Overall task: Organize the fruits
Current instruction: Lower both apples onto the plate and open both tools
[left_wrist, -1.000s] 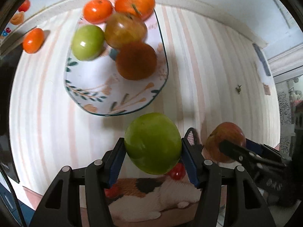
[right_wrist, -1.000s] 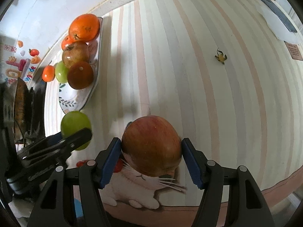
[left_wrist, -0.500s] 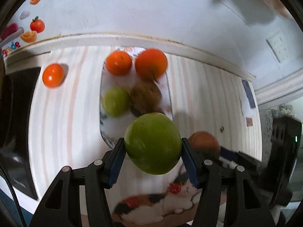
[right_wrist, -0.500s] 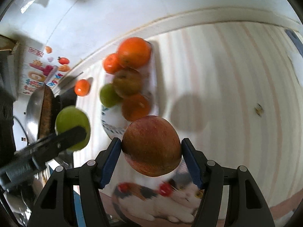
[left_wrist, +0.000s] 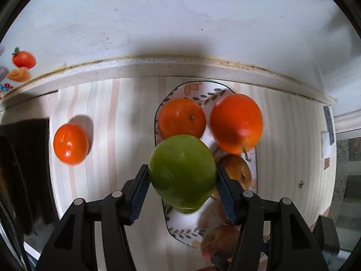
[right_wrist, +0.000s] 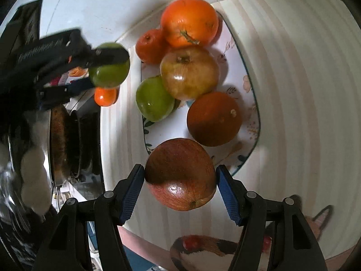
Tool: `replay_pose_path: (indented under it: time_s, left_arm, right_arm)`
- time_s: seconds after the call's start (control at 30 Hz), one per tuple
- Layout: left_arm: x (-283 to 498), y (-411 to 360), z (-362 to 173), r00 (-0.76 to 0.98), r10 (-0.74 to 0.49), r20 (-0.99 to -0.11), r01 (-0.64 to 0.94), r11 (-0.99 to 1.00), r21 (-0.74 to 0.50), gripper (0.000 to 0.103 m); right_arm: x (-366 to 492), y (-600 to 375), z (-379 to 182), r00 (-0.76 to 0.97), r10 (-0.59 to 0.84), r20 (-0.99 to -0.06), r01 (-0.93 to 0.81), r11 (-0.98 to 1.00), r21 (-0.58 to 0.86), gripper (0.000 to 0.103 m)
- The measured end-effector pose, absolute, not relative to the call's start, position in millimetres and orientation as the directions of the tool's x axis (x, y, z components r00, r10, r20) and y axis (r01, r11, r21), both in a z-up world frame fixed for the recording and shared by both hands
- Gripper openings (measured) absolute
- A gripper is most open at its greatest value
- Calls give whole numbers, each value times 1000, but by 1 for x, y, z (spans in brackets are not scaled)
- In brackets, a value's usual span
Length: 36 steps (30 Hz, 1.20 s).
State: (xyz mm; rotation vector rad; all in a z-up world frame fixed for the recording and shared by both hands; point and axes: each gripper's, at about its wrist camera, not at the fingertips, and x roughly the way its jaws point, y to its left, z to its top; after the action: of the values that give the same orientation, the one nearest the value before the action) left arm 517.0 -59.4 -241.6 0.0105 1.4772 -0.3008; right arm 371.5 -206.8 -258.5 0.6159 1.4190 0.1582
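Both tools gripping: left (left_wrist: 182, 184) green apple (left_wrist: 182, 172), hiding plate (left_wrist: 180, 232); right (right_wrist: 180, 188) red apple (right_wrist: 180, 174).

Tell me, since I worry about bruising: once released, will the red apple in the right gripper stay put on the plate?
Probably not at once. The red apple is round and glossy, so it may roll. The plate looks shallow and crowded; the brown fruit nearby could stop it. A low release seems safest.
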Motion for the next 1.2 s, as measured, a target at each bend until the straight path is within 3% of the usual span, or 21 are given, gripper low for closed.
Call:
replay_pose_path:
  time_s: [0.33,0.4,0.47,0.53,0.7,0.93,1.2]
  left_arm:
    - [520,-78,-265,-24,-178,-984,214,960,-179,56]
    - [518,-80,-264,-31,-180,-983,215,959,-182,56]
    - [515,-80,-253,10,-182,-983,223,959,-175,65]
    - [513,-77,-245,19,-198,-980,220,957,-190,87]
    - [493,-63,-217,98,-206,-974,203,962,-183,88]
    - [426,-38,-192,215,-155,-964,152,981,-124,88]
    - [352,-30,-166,310,-132,-942,145,985,-90,88]
  right_arm:
    - [376,-202,-265,194,459,-867,323,805,499,70]
    - [377,-202,-260,202,464,-863,336,795,506,75]
    - [375,-206,-254,218,456,-863,349,790,505,87]
    - [375,-213,-245,234,442,-866,354,791,499,91]
    - [367,-226,-223,235,310,-921,337,863,377,97]
    - [360,-235,-191,281,97,-955,265,948,175,97]
    - [330,-229,-144,367,14,-930,216,971,100,97]
